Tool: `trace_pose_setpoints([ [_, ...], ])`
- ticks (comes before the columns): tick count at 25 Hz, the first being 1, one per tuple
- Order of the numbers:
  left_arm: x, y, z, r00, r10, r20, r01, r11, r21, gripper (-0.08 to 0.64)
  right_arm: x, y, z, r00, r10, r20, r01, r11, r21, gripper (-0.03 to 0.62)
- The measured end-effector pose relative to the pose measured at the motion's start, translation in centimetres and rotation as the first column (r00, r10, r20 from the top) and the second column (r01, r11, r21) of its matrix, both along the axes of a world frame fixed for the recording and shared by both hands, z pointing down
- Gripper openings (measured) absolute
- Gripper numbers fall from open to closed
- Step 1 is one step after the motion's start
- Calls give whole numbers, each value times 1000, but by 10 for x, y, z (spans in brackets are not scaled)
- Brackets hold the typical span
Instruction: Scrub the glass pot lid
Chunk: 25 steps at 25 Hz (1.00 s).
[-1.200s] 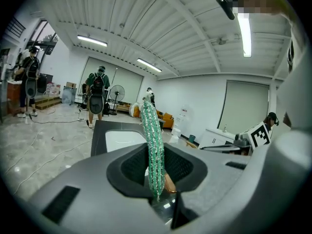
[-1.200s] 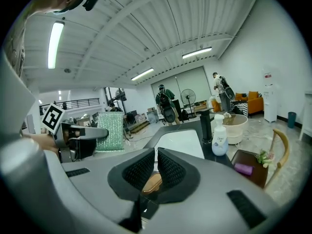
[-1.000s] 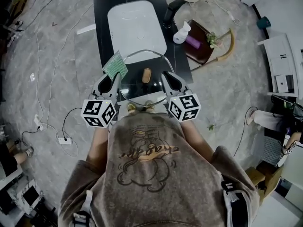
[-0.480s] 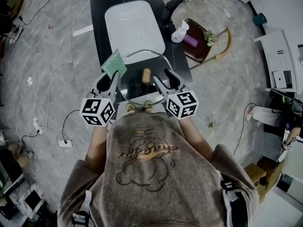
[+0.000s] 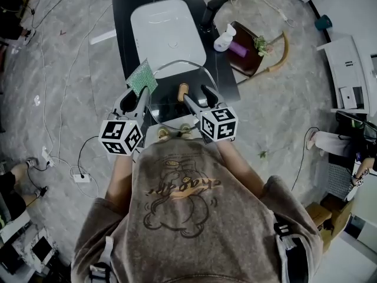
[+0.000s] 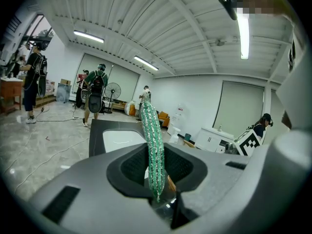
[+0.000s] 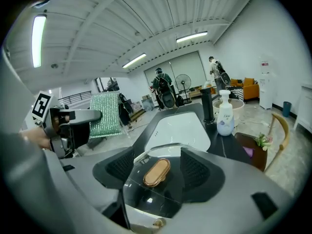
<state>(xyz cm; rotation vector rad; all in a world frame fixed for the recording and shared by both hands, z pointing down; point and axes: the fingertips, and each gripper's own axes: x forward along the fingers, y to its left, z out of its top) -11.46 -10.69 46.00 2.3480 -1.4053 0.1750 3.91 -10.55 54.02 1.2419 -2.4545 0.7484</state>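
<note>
The round glass pot lid [image 5: 169,106] lies flat on the near end of the black counter [image 5: 126,16], its oval wooden knob [image 5: 183,91] on top. My right gripper [image 5: 199,97] reaches over the lid. Its jaws are opening, and the knob [image 7: 157,172] stands between them untouched. My left gripper [image 5: 136,99] is just left of the lid, shut on a green scrub pad [image 5: 142,79] that stands upright between the pads. The pad [image 6: 153,147] fills the middle of the left gripper view. From the right gripper [image 7: 157,165] the pad [image 7: 106,115] shows at the left.
A white sink [image 5: 166,31] sits beyond the lid, with a black tap [image 5: 211,12] and a white soap bottle [image 5: 224,40] to its right. A brown tray [image 5: 252,61] holds small items. Cables and a power strip [image 5: 80,175] lie on the floor at left.
The right gripper has shifted left from the lid's right rim toward the knob and its jaws have spread apart. The left gripper and its pad have hardly moved.
</note>
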Motion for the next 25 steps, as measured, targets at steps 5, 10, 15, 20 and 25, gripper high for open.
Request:
trace_pose_setpoints([
  [5,2,-1,3,1000,10,3,-10,1000,-8,84,-11,-3,26,999,-7,-33,5,999,-54,288],
  [10,2,-2,6,1000,17,2,-17,1000,-15,84,-24,-5,48,997,-25,-79,18,997,-80,287],
  [15,3,-5,7,1000,23,0,-23,999,-22,84,-38,-10,63,991,-40,-127,27,994,-102,287],
  [20,1,-7,10,1000,18,-21,-18,999,-31,84,-42,-13,77,982,-13,-188,-6,994,-105,287],
  [25,2,-6,12,999,25,-25,-26,999,-34,84,-43,-14,87,976,30,-216,-54,993,-106,287],
])
